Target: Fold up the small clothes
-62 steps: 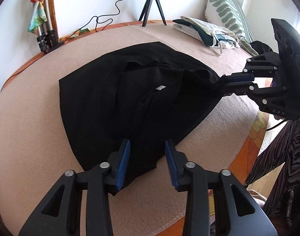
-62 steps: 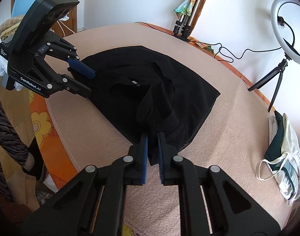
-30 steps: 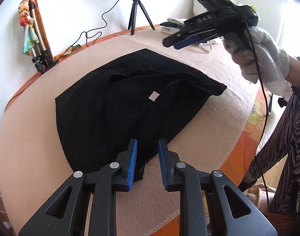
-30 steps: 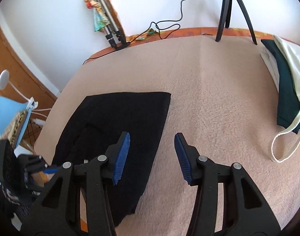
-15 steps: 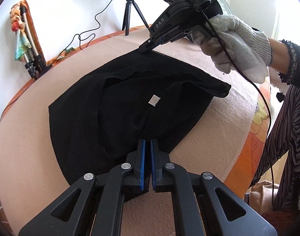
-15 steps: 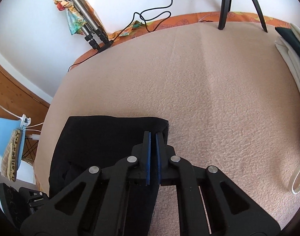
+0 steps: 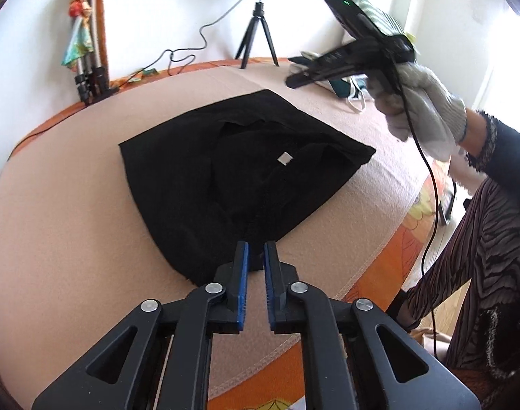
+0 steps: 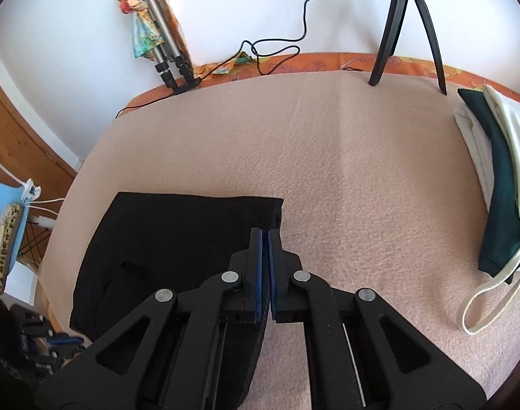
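Note:
A black garment [image 7: 225, 171] lies crumpled and partly folded on the pink blanket [image 8: 362, 171], with a white label [image 7: 284, 159] showing. My left gripper [image 7: 256, 253] is at the garment's near edge. Its jaws are opening, a narrow gap shows between the blue pads, and they do not press on the cloth. My right gripper [image 8: 265, 232] is shut with nothing in it. In the left wrist view the right gripper [image 7: 294, 82] hangs above the bed past the garment's far corner, held by a gloved hand [image 7: 423, 106]. The garment [image 8: 178, 232] lies flat under it.
A ring light on a small tripod [image 7: 258, 34] and a folded tripod wrapped in coloured cloth [image 7: 89, 68] stand at the bed's far edge. Folded clothes and a tote bag [image 8: 492, 184] lie at the right. A person's striped trouser leg [image 7: 481, 256] is beside the orange bed edge [image 7: 413, 239].
The left jaws, shut on the garment's near edge half a second ago, have parted slightly. The right gripper, then at the far corner, has lifted away, still shut.

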`<state>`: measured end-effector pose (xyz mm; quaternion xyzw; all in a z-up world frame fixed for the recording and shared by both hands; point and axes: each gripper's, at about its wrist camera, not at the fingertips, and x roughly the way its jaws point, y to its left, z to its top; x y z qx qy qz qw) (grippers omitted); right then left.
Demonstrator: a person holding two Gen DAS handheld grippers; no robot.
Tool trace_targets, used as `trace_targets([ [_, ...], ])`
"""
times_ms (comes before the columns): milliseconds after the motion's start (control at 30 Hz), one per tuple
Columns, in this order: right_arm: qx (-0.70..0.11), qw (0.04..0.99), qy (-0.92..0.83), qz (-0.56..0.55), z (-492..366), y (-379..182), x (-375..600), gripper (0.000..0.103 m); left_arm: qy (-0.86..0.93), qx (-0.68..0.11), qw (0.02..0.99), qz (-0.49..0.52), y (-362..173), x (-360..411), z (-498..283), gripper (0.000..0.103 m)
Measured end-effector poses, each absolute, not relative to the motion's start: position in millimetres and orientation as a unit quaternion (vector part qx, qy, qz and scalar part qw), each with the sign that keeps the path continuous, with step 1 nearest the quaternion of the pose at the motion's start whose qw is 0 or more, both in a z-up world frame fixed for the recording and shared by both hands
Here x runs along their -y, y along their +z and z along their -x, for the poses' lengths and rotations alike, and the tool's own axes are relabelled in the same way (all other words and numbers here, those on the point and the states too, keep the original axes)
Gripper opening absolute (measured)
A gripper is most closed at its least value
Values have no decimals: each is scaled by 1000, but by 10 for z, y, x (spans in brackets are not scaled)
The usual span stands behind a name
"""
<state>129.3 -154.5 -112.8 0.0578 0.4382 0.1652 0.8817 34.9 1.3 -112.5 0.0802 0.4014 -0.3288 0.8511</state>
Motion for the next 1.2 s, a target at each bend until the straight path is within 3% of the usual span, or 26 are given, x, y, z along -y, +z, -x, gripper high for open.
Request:
trace_targets([
  [67, -425, 884, 189, -49, -1065, -1050, 1575, 6, -308, -407, 858, -55, -1130, -172, -376, 36],
  [100, -418, 883, 209, -47, -948, -1019, 1577, 8, -297, -411, 861, -42, -1150, -242, -400, 39],
  [167, -405, 880, 244, -37, -709, -983, 1537, 21, -286, -425, 859, 5, -1205, -390, -452, 40],
  [233, -387, 879, 277, -16, -483, -975, 1444, 49, -287, -441, 848, 57, -1267, -496, -539, 40],
  [333, -368, 875, 310, 50, -183, -1033, 1194, 50, -293, -463, 828, 115, -1362, -511, -620, 40],
  [433, -358, 865, 325, 134, 39, -1162, 909, 50, -304, -479, 808, 159, -1445, -467, -696, 37],
  [500, -347, 857, 330, 192, 172, -1256, 745, 50, -306, -485, 801, 172, -1479, -442, -703, 20],
  [533, -340, 853, 332, 217, 224, -1304, 678, 50, -308, -487, 799, 173, -1492, -436, -728, 5],
  [600, -332, 848, 322, 260, 289, -1402, 578, 50, -313, -483, 799, 172, -1476, -442, -702, 3],
  [667, -331, 845, 307, 289, 293, -1492, 530, 44, -314, -477, 804, 166, -1450, -449, -689, 3],
  [733, -337, 840, 302, 300, 267, -1552, 536, 11, -311, -473, 807, 166, -1426, -480, -710, 3],
  [767, -341, 839, 299, 301, 250, -1569, 540, 7, -309, -471, 809, 167, -1405, -497, -705, 3],
  [1000, -291, 844, 314, 322, 480, -1348, 610, 2, -306, -475, 814, 138, -1364, -566, -681, 3],
  [1200, -329, 806, 315, 378, 522, -1706, 543, 2, -300, -488, 816, 77, -1434, -454, -560, 4],
])
